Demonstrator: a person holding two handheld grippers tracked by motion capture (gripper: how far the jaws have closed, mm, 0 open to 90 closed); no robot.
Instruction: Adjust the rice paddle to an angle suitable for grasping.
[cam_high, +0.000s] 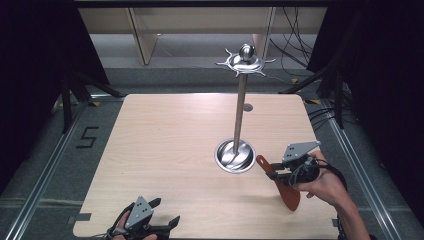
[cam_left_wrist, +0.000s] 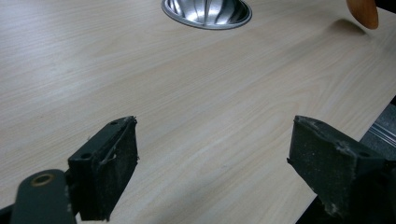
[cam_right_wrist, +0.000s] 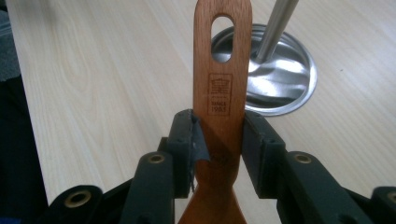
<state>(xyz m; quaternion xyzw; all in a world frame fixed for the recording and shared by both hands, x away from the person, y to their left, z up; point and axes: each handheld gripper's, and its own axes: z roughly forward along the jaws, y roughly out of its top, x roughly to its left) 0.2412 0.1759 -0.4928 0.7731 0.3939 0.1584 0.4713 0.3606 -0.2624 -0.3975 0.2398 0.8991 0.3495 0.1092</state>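
— While the wooden spatula (cam_right_wrist: 219, 93) is clamped by its handle between the closed jaws of the right gripper (cam_high: 280, 175), which step is judged to be in hand?

— A carry towards the metal stand (cam_high: 240, 100) is judged to be under way. The spatula is held above the table (cam_high: 165, 150) near its right edge, just beside the stand's round base (cam_high: 235, 156), with the blade hanging low towards the near edge and the slotted end of the handle pointed at the base.

— What is called for by the next move?

— The slot (cam_right_wrist: 222, 39) in the handle would probably have to be raised to the hooked crown (cam_high: 245, 62) at the top of the pole and threaded over one prong. A clean lift beside the pole is needed, so that the stand is not knocked.

— Is anything kept in the base dish?

— Nothing loose is seen in it; only the pole rises from its middle. No utensil is seen hung on the crown either.

— And the left gripper (cam_high: 162, 215)?

— It is held at the near edge, towards the left corner, with its jaws spread wide and nothing between them.
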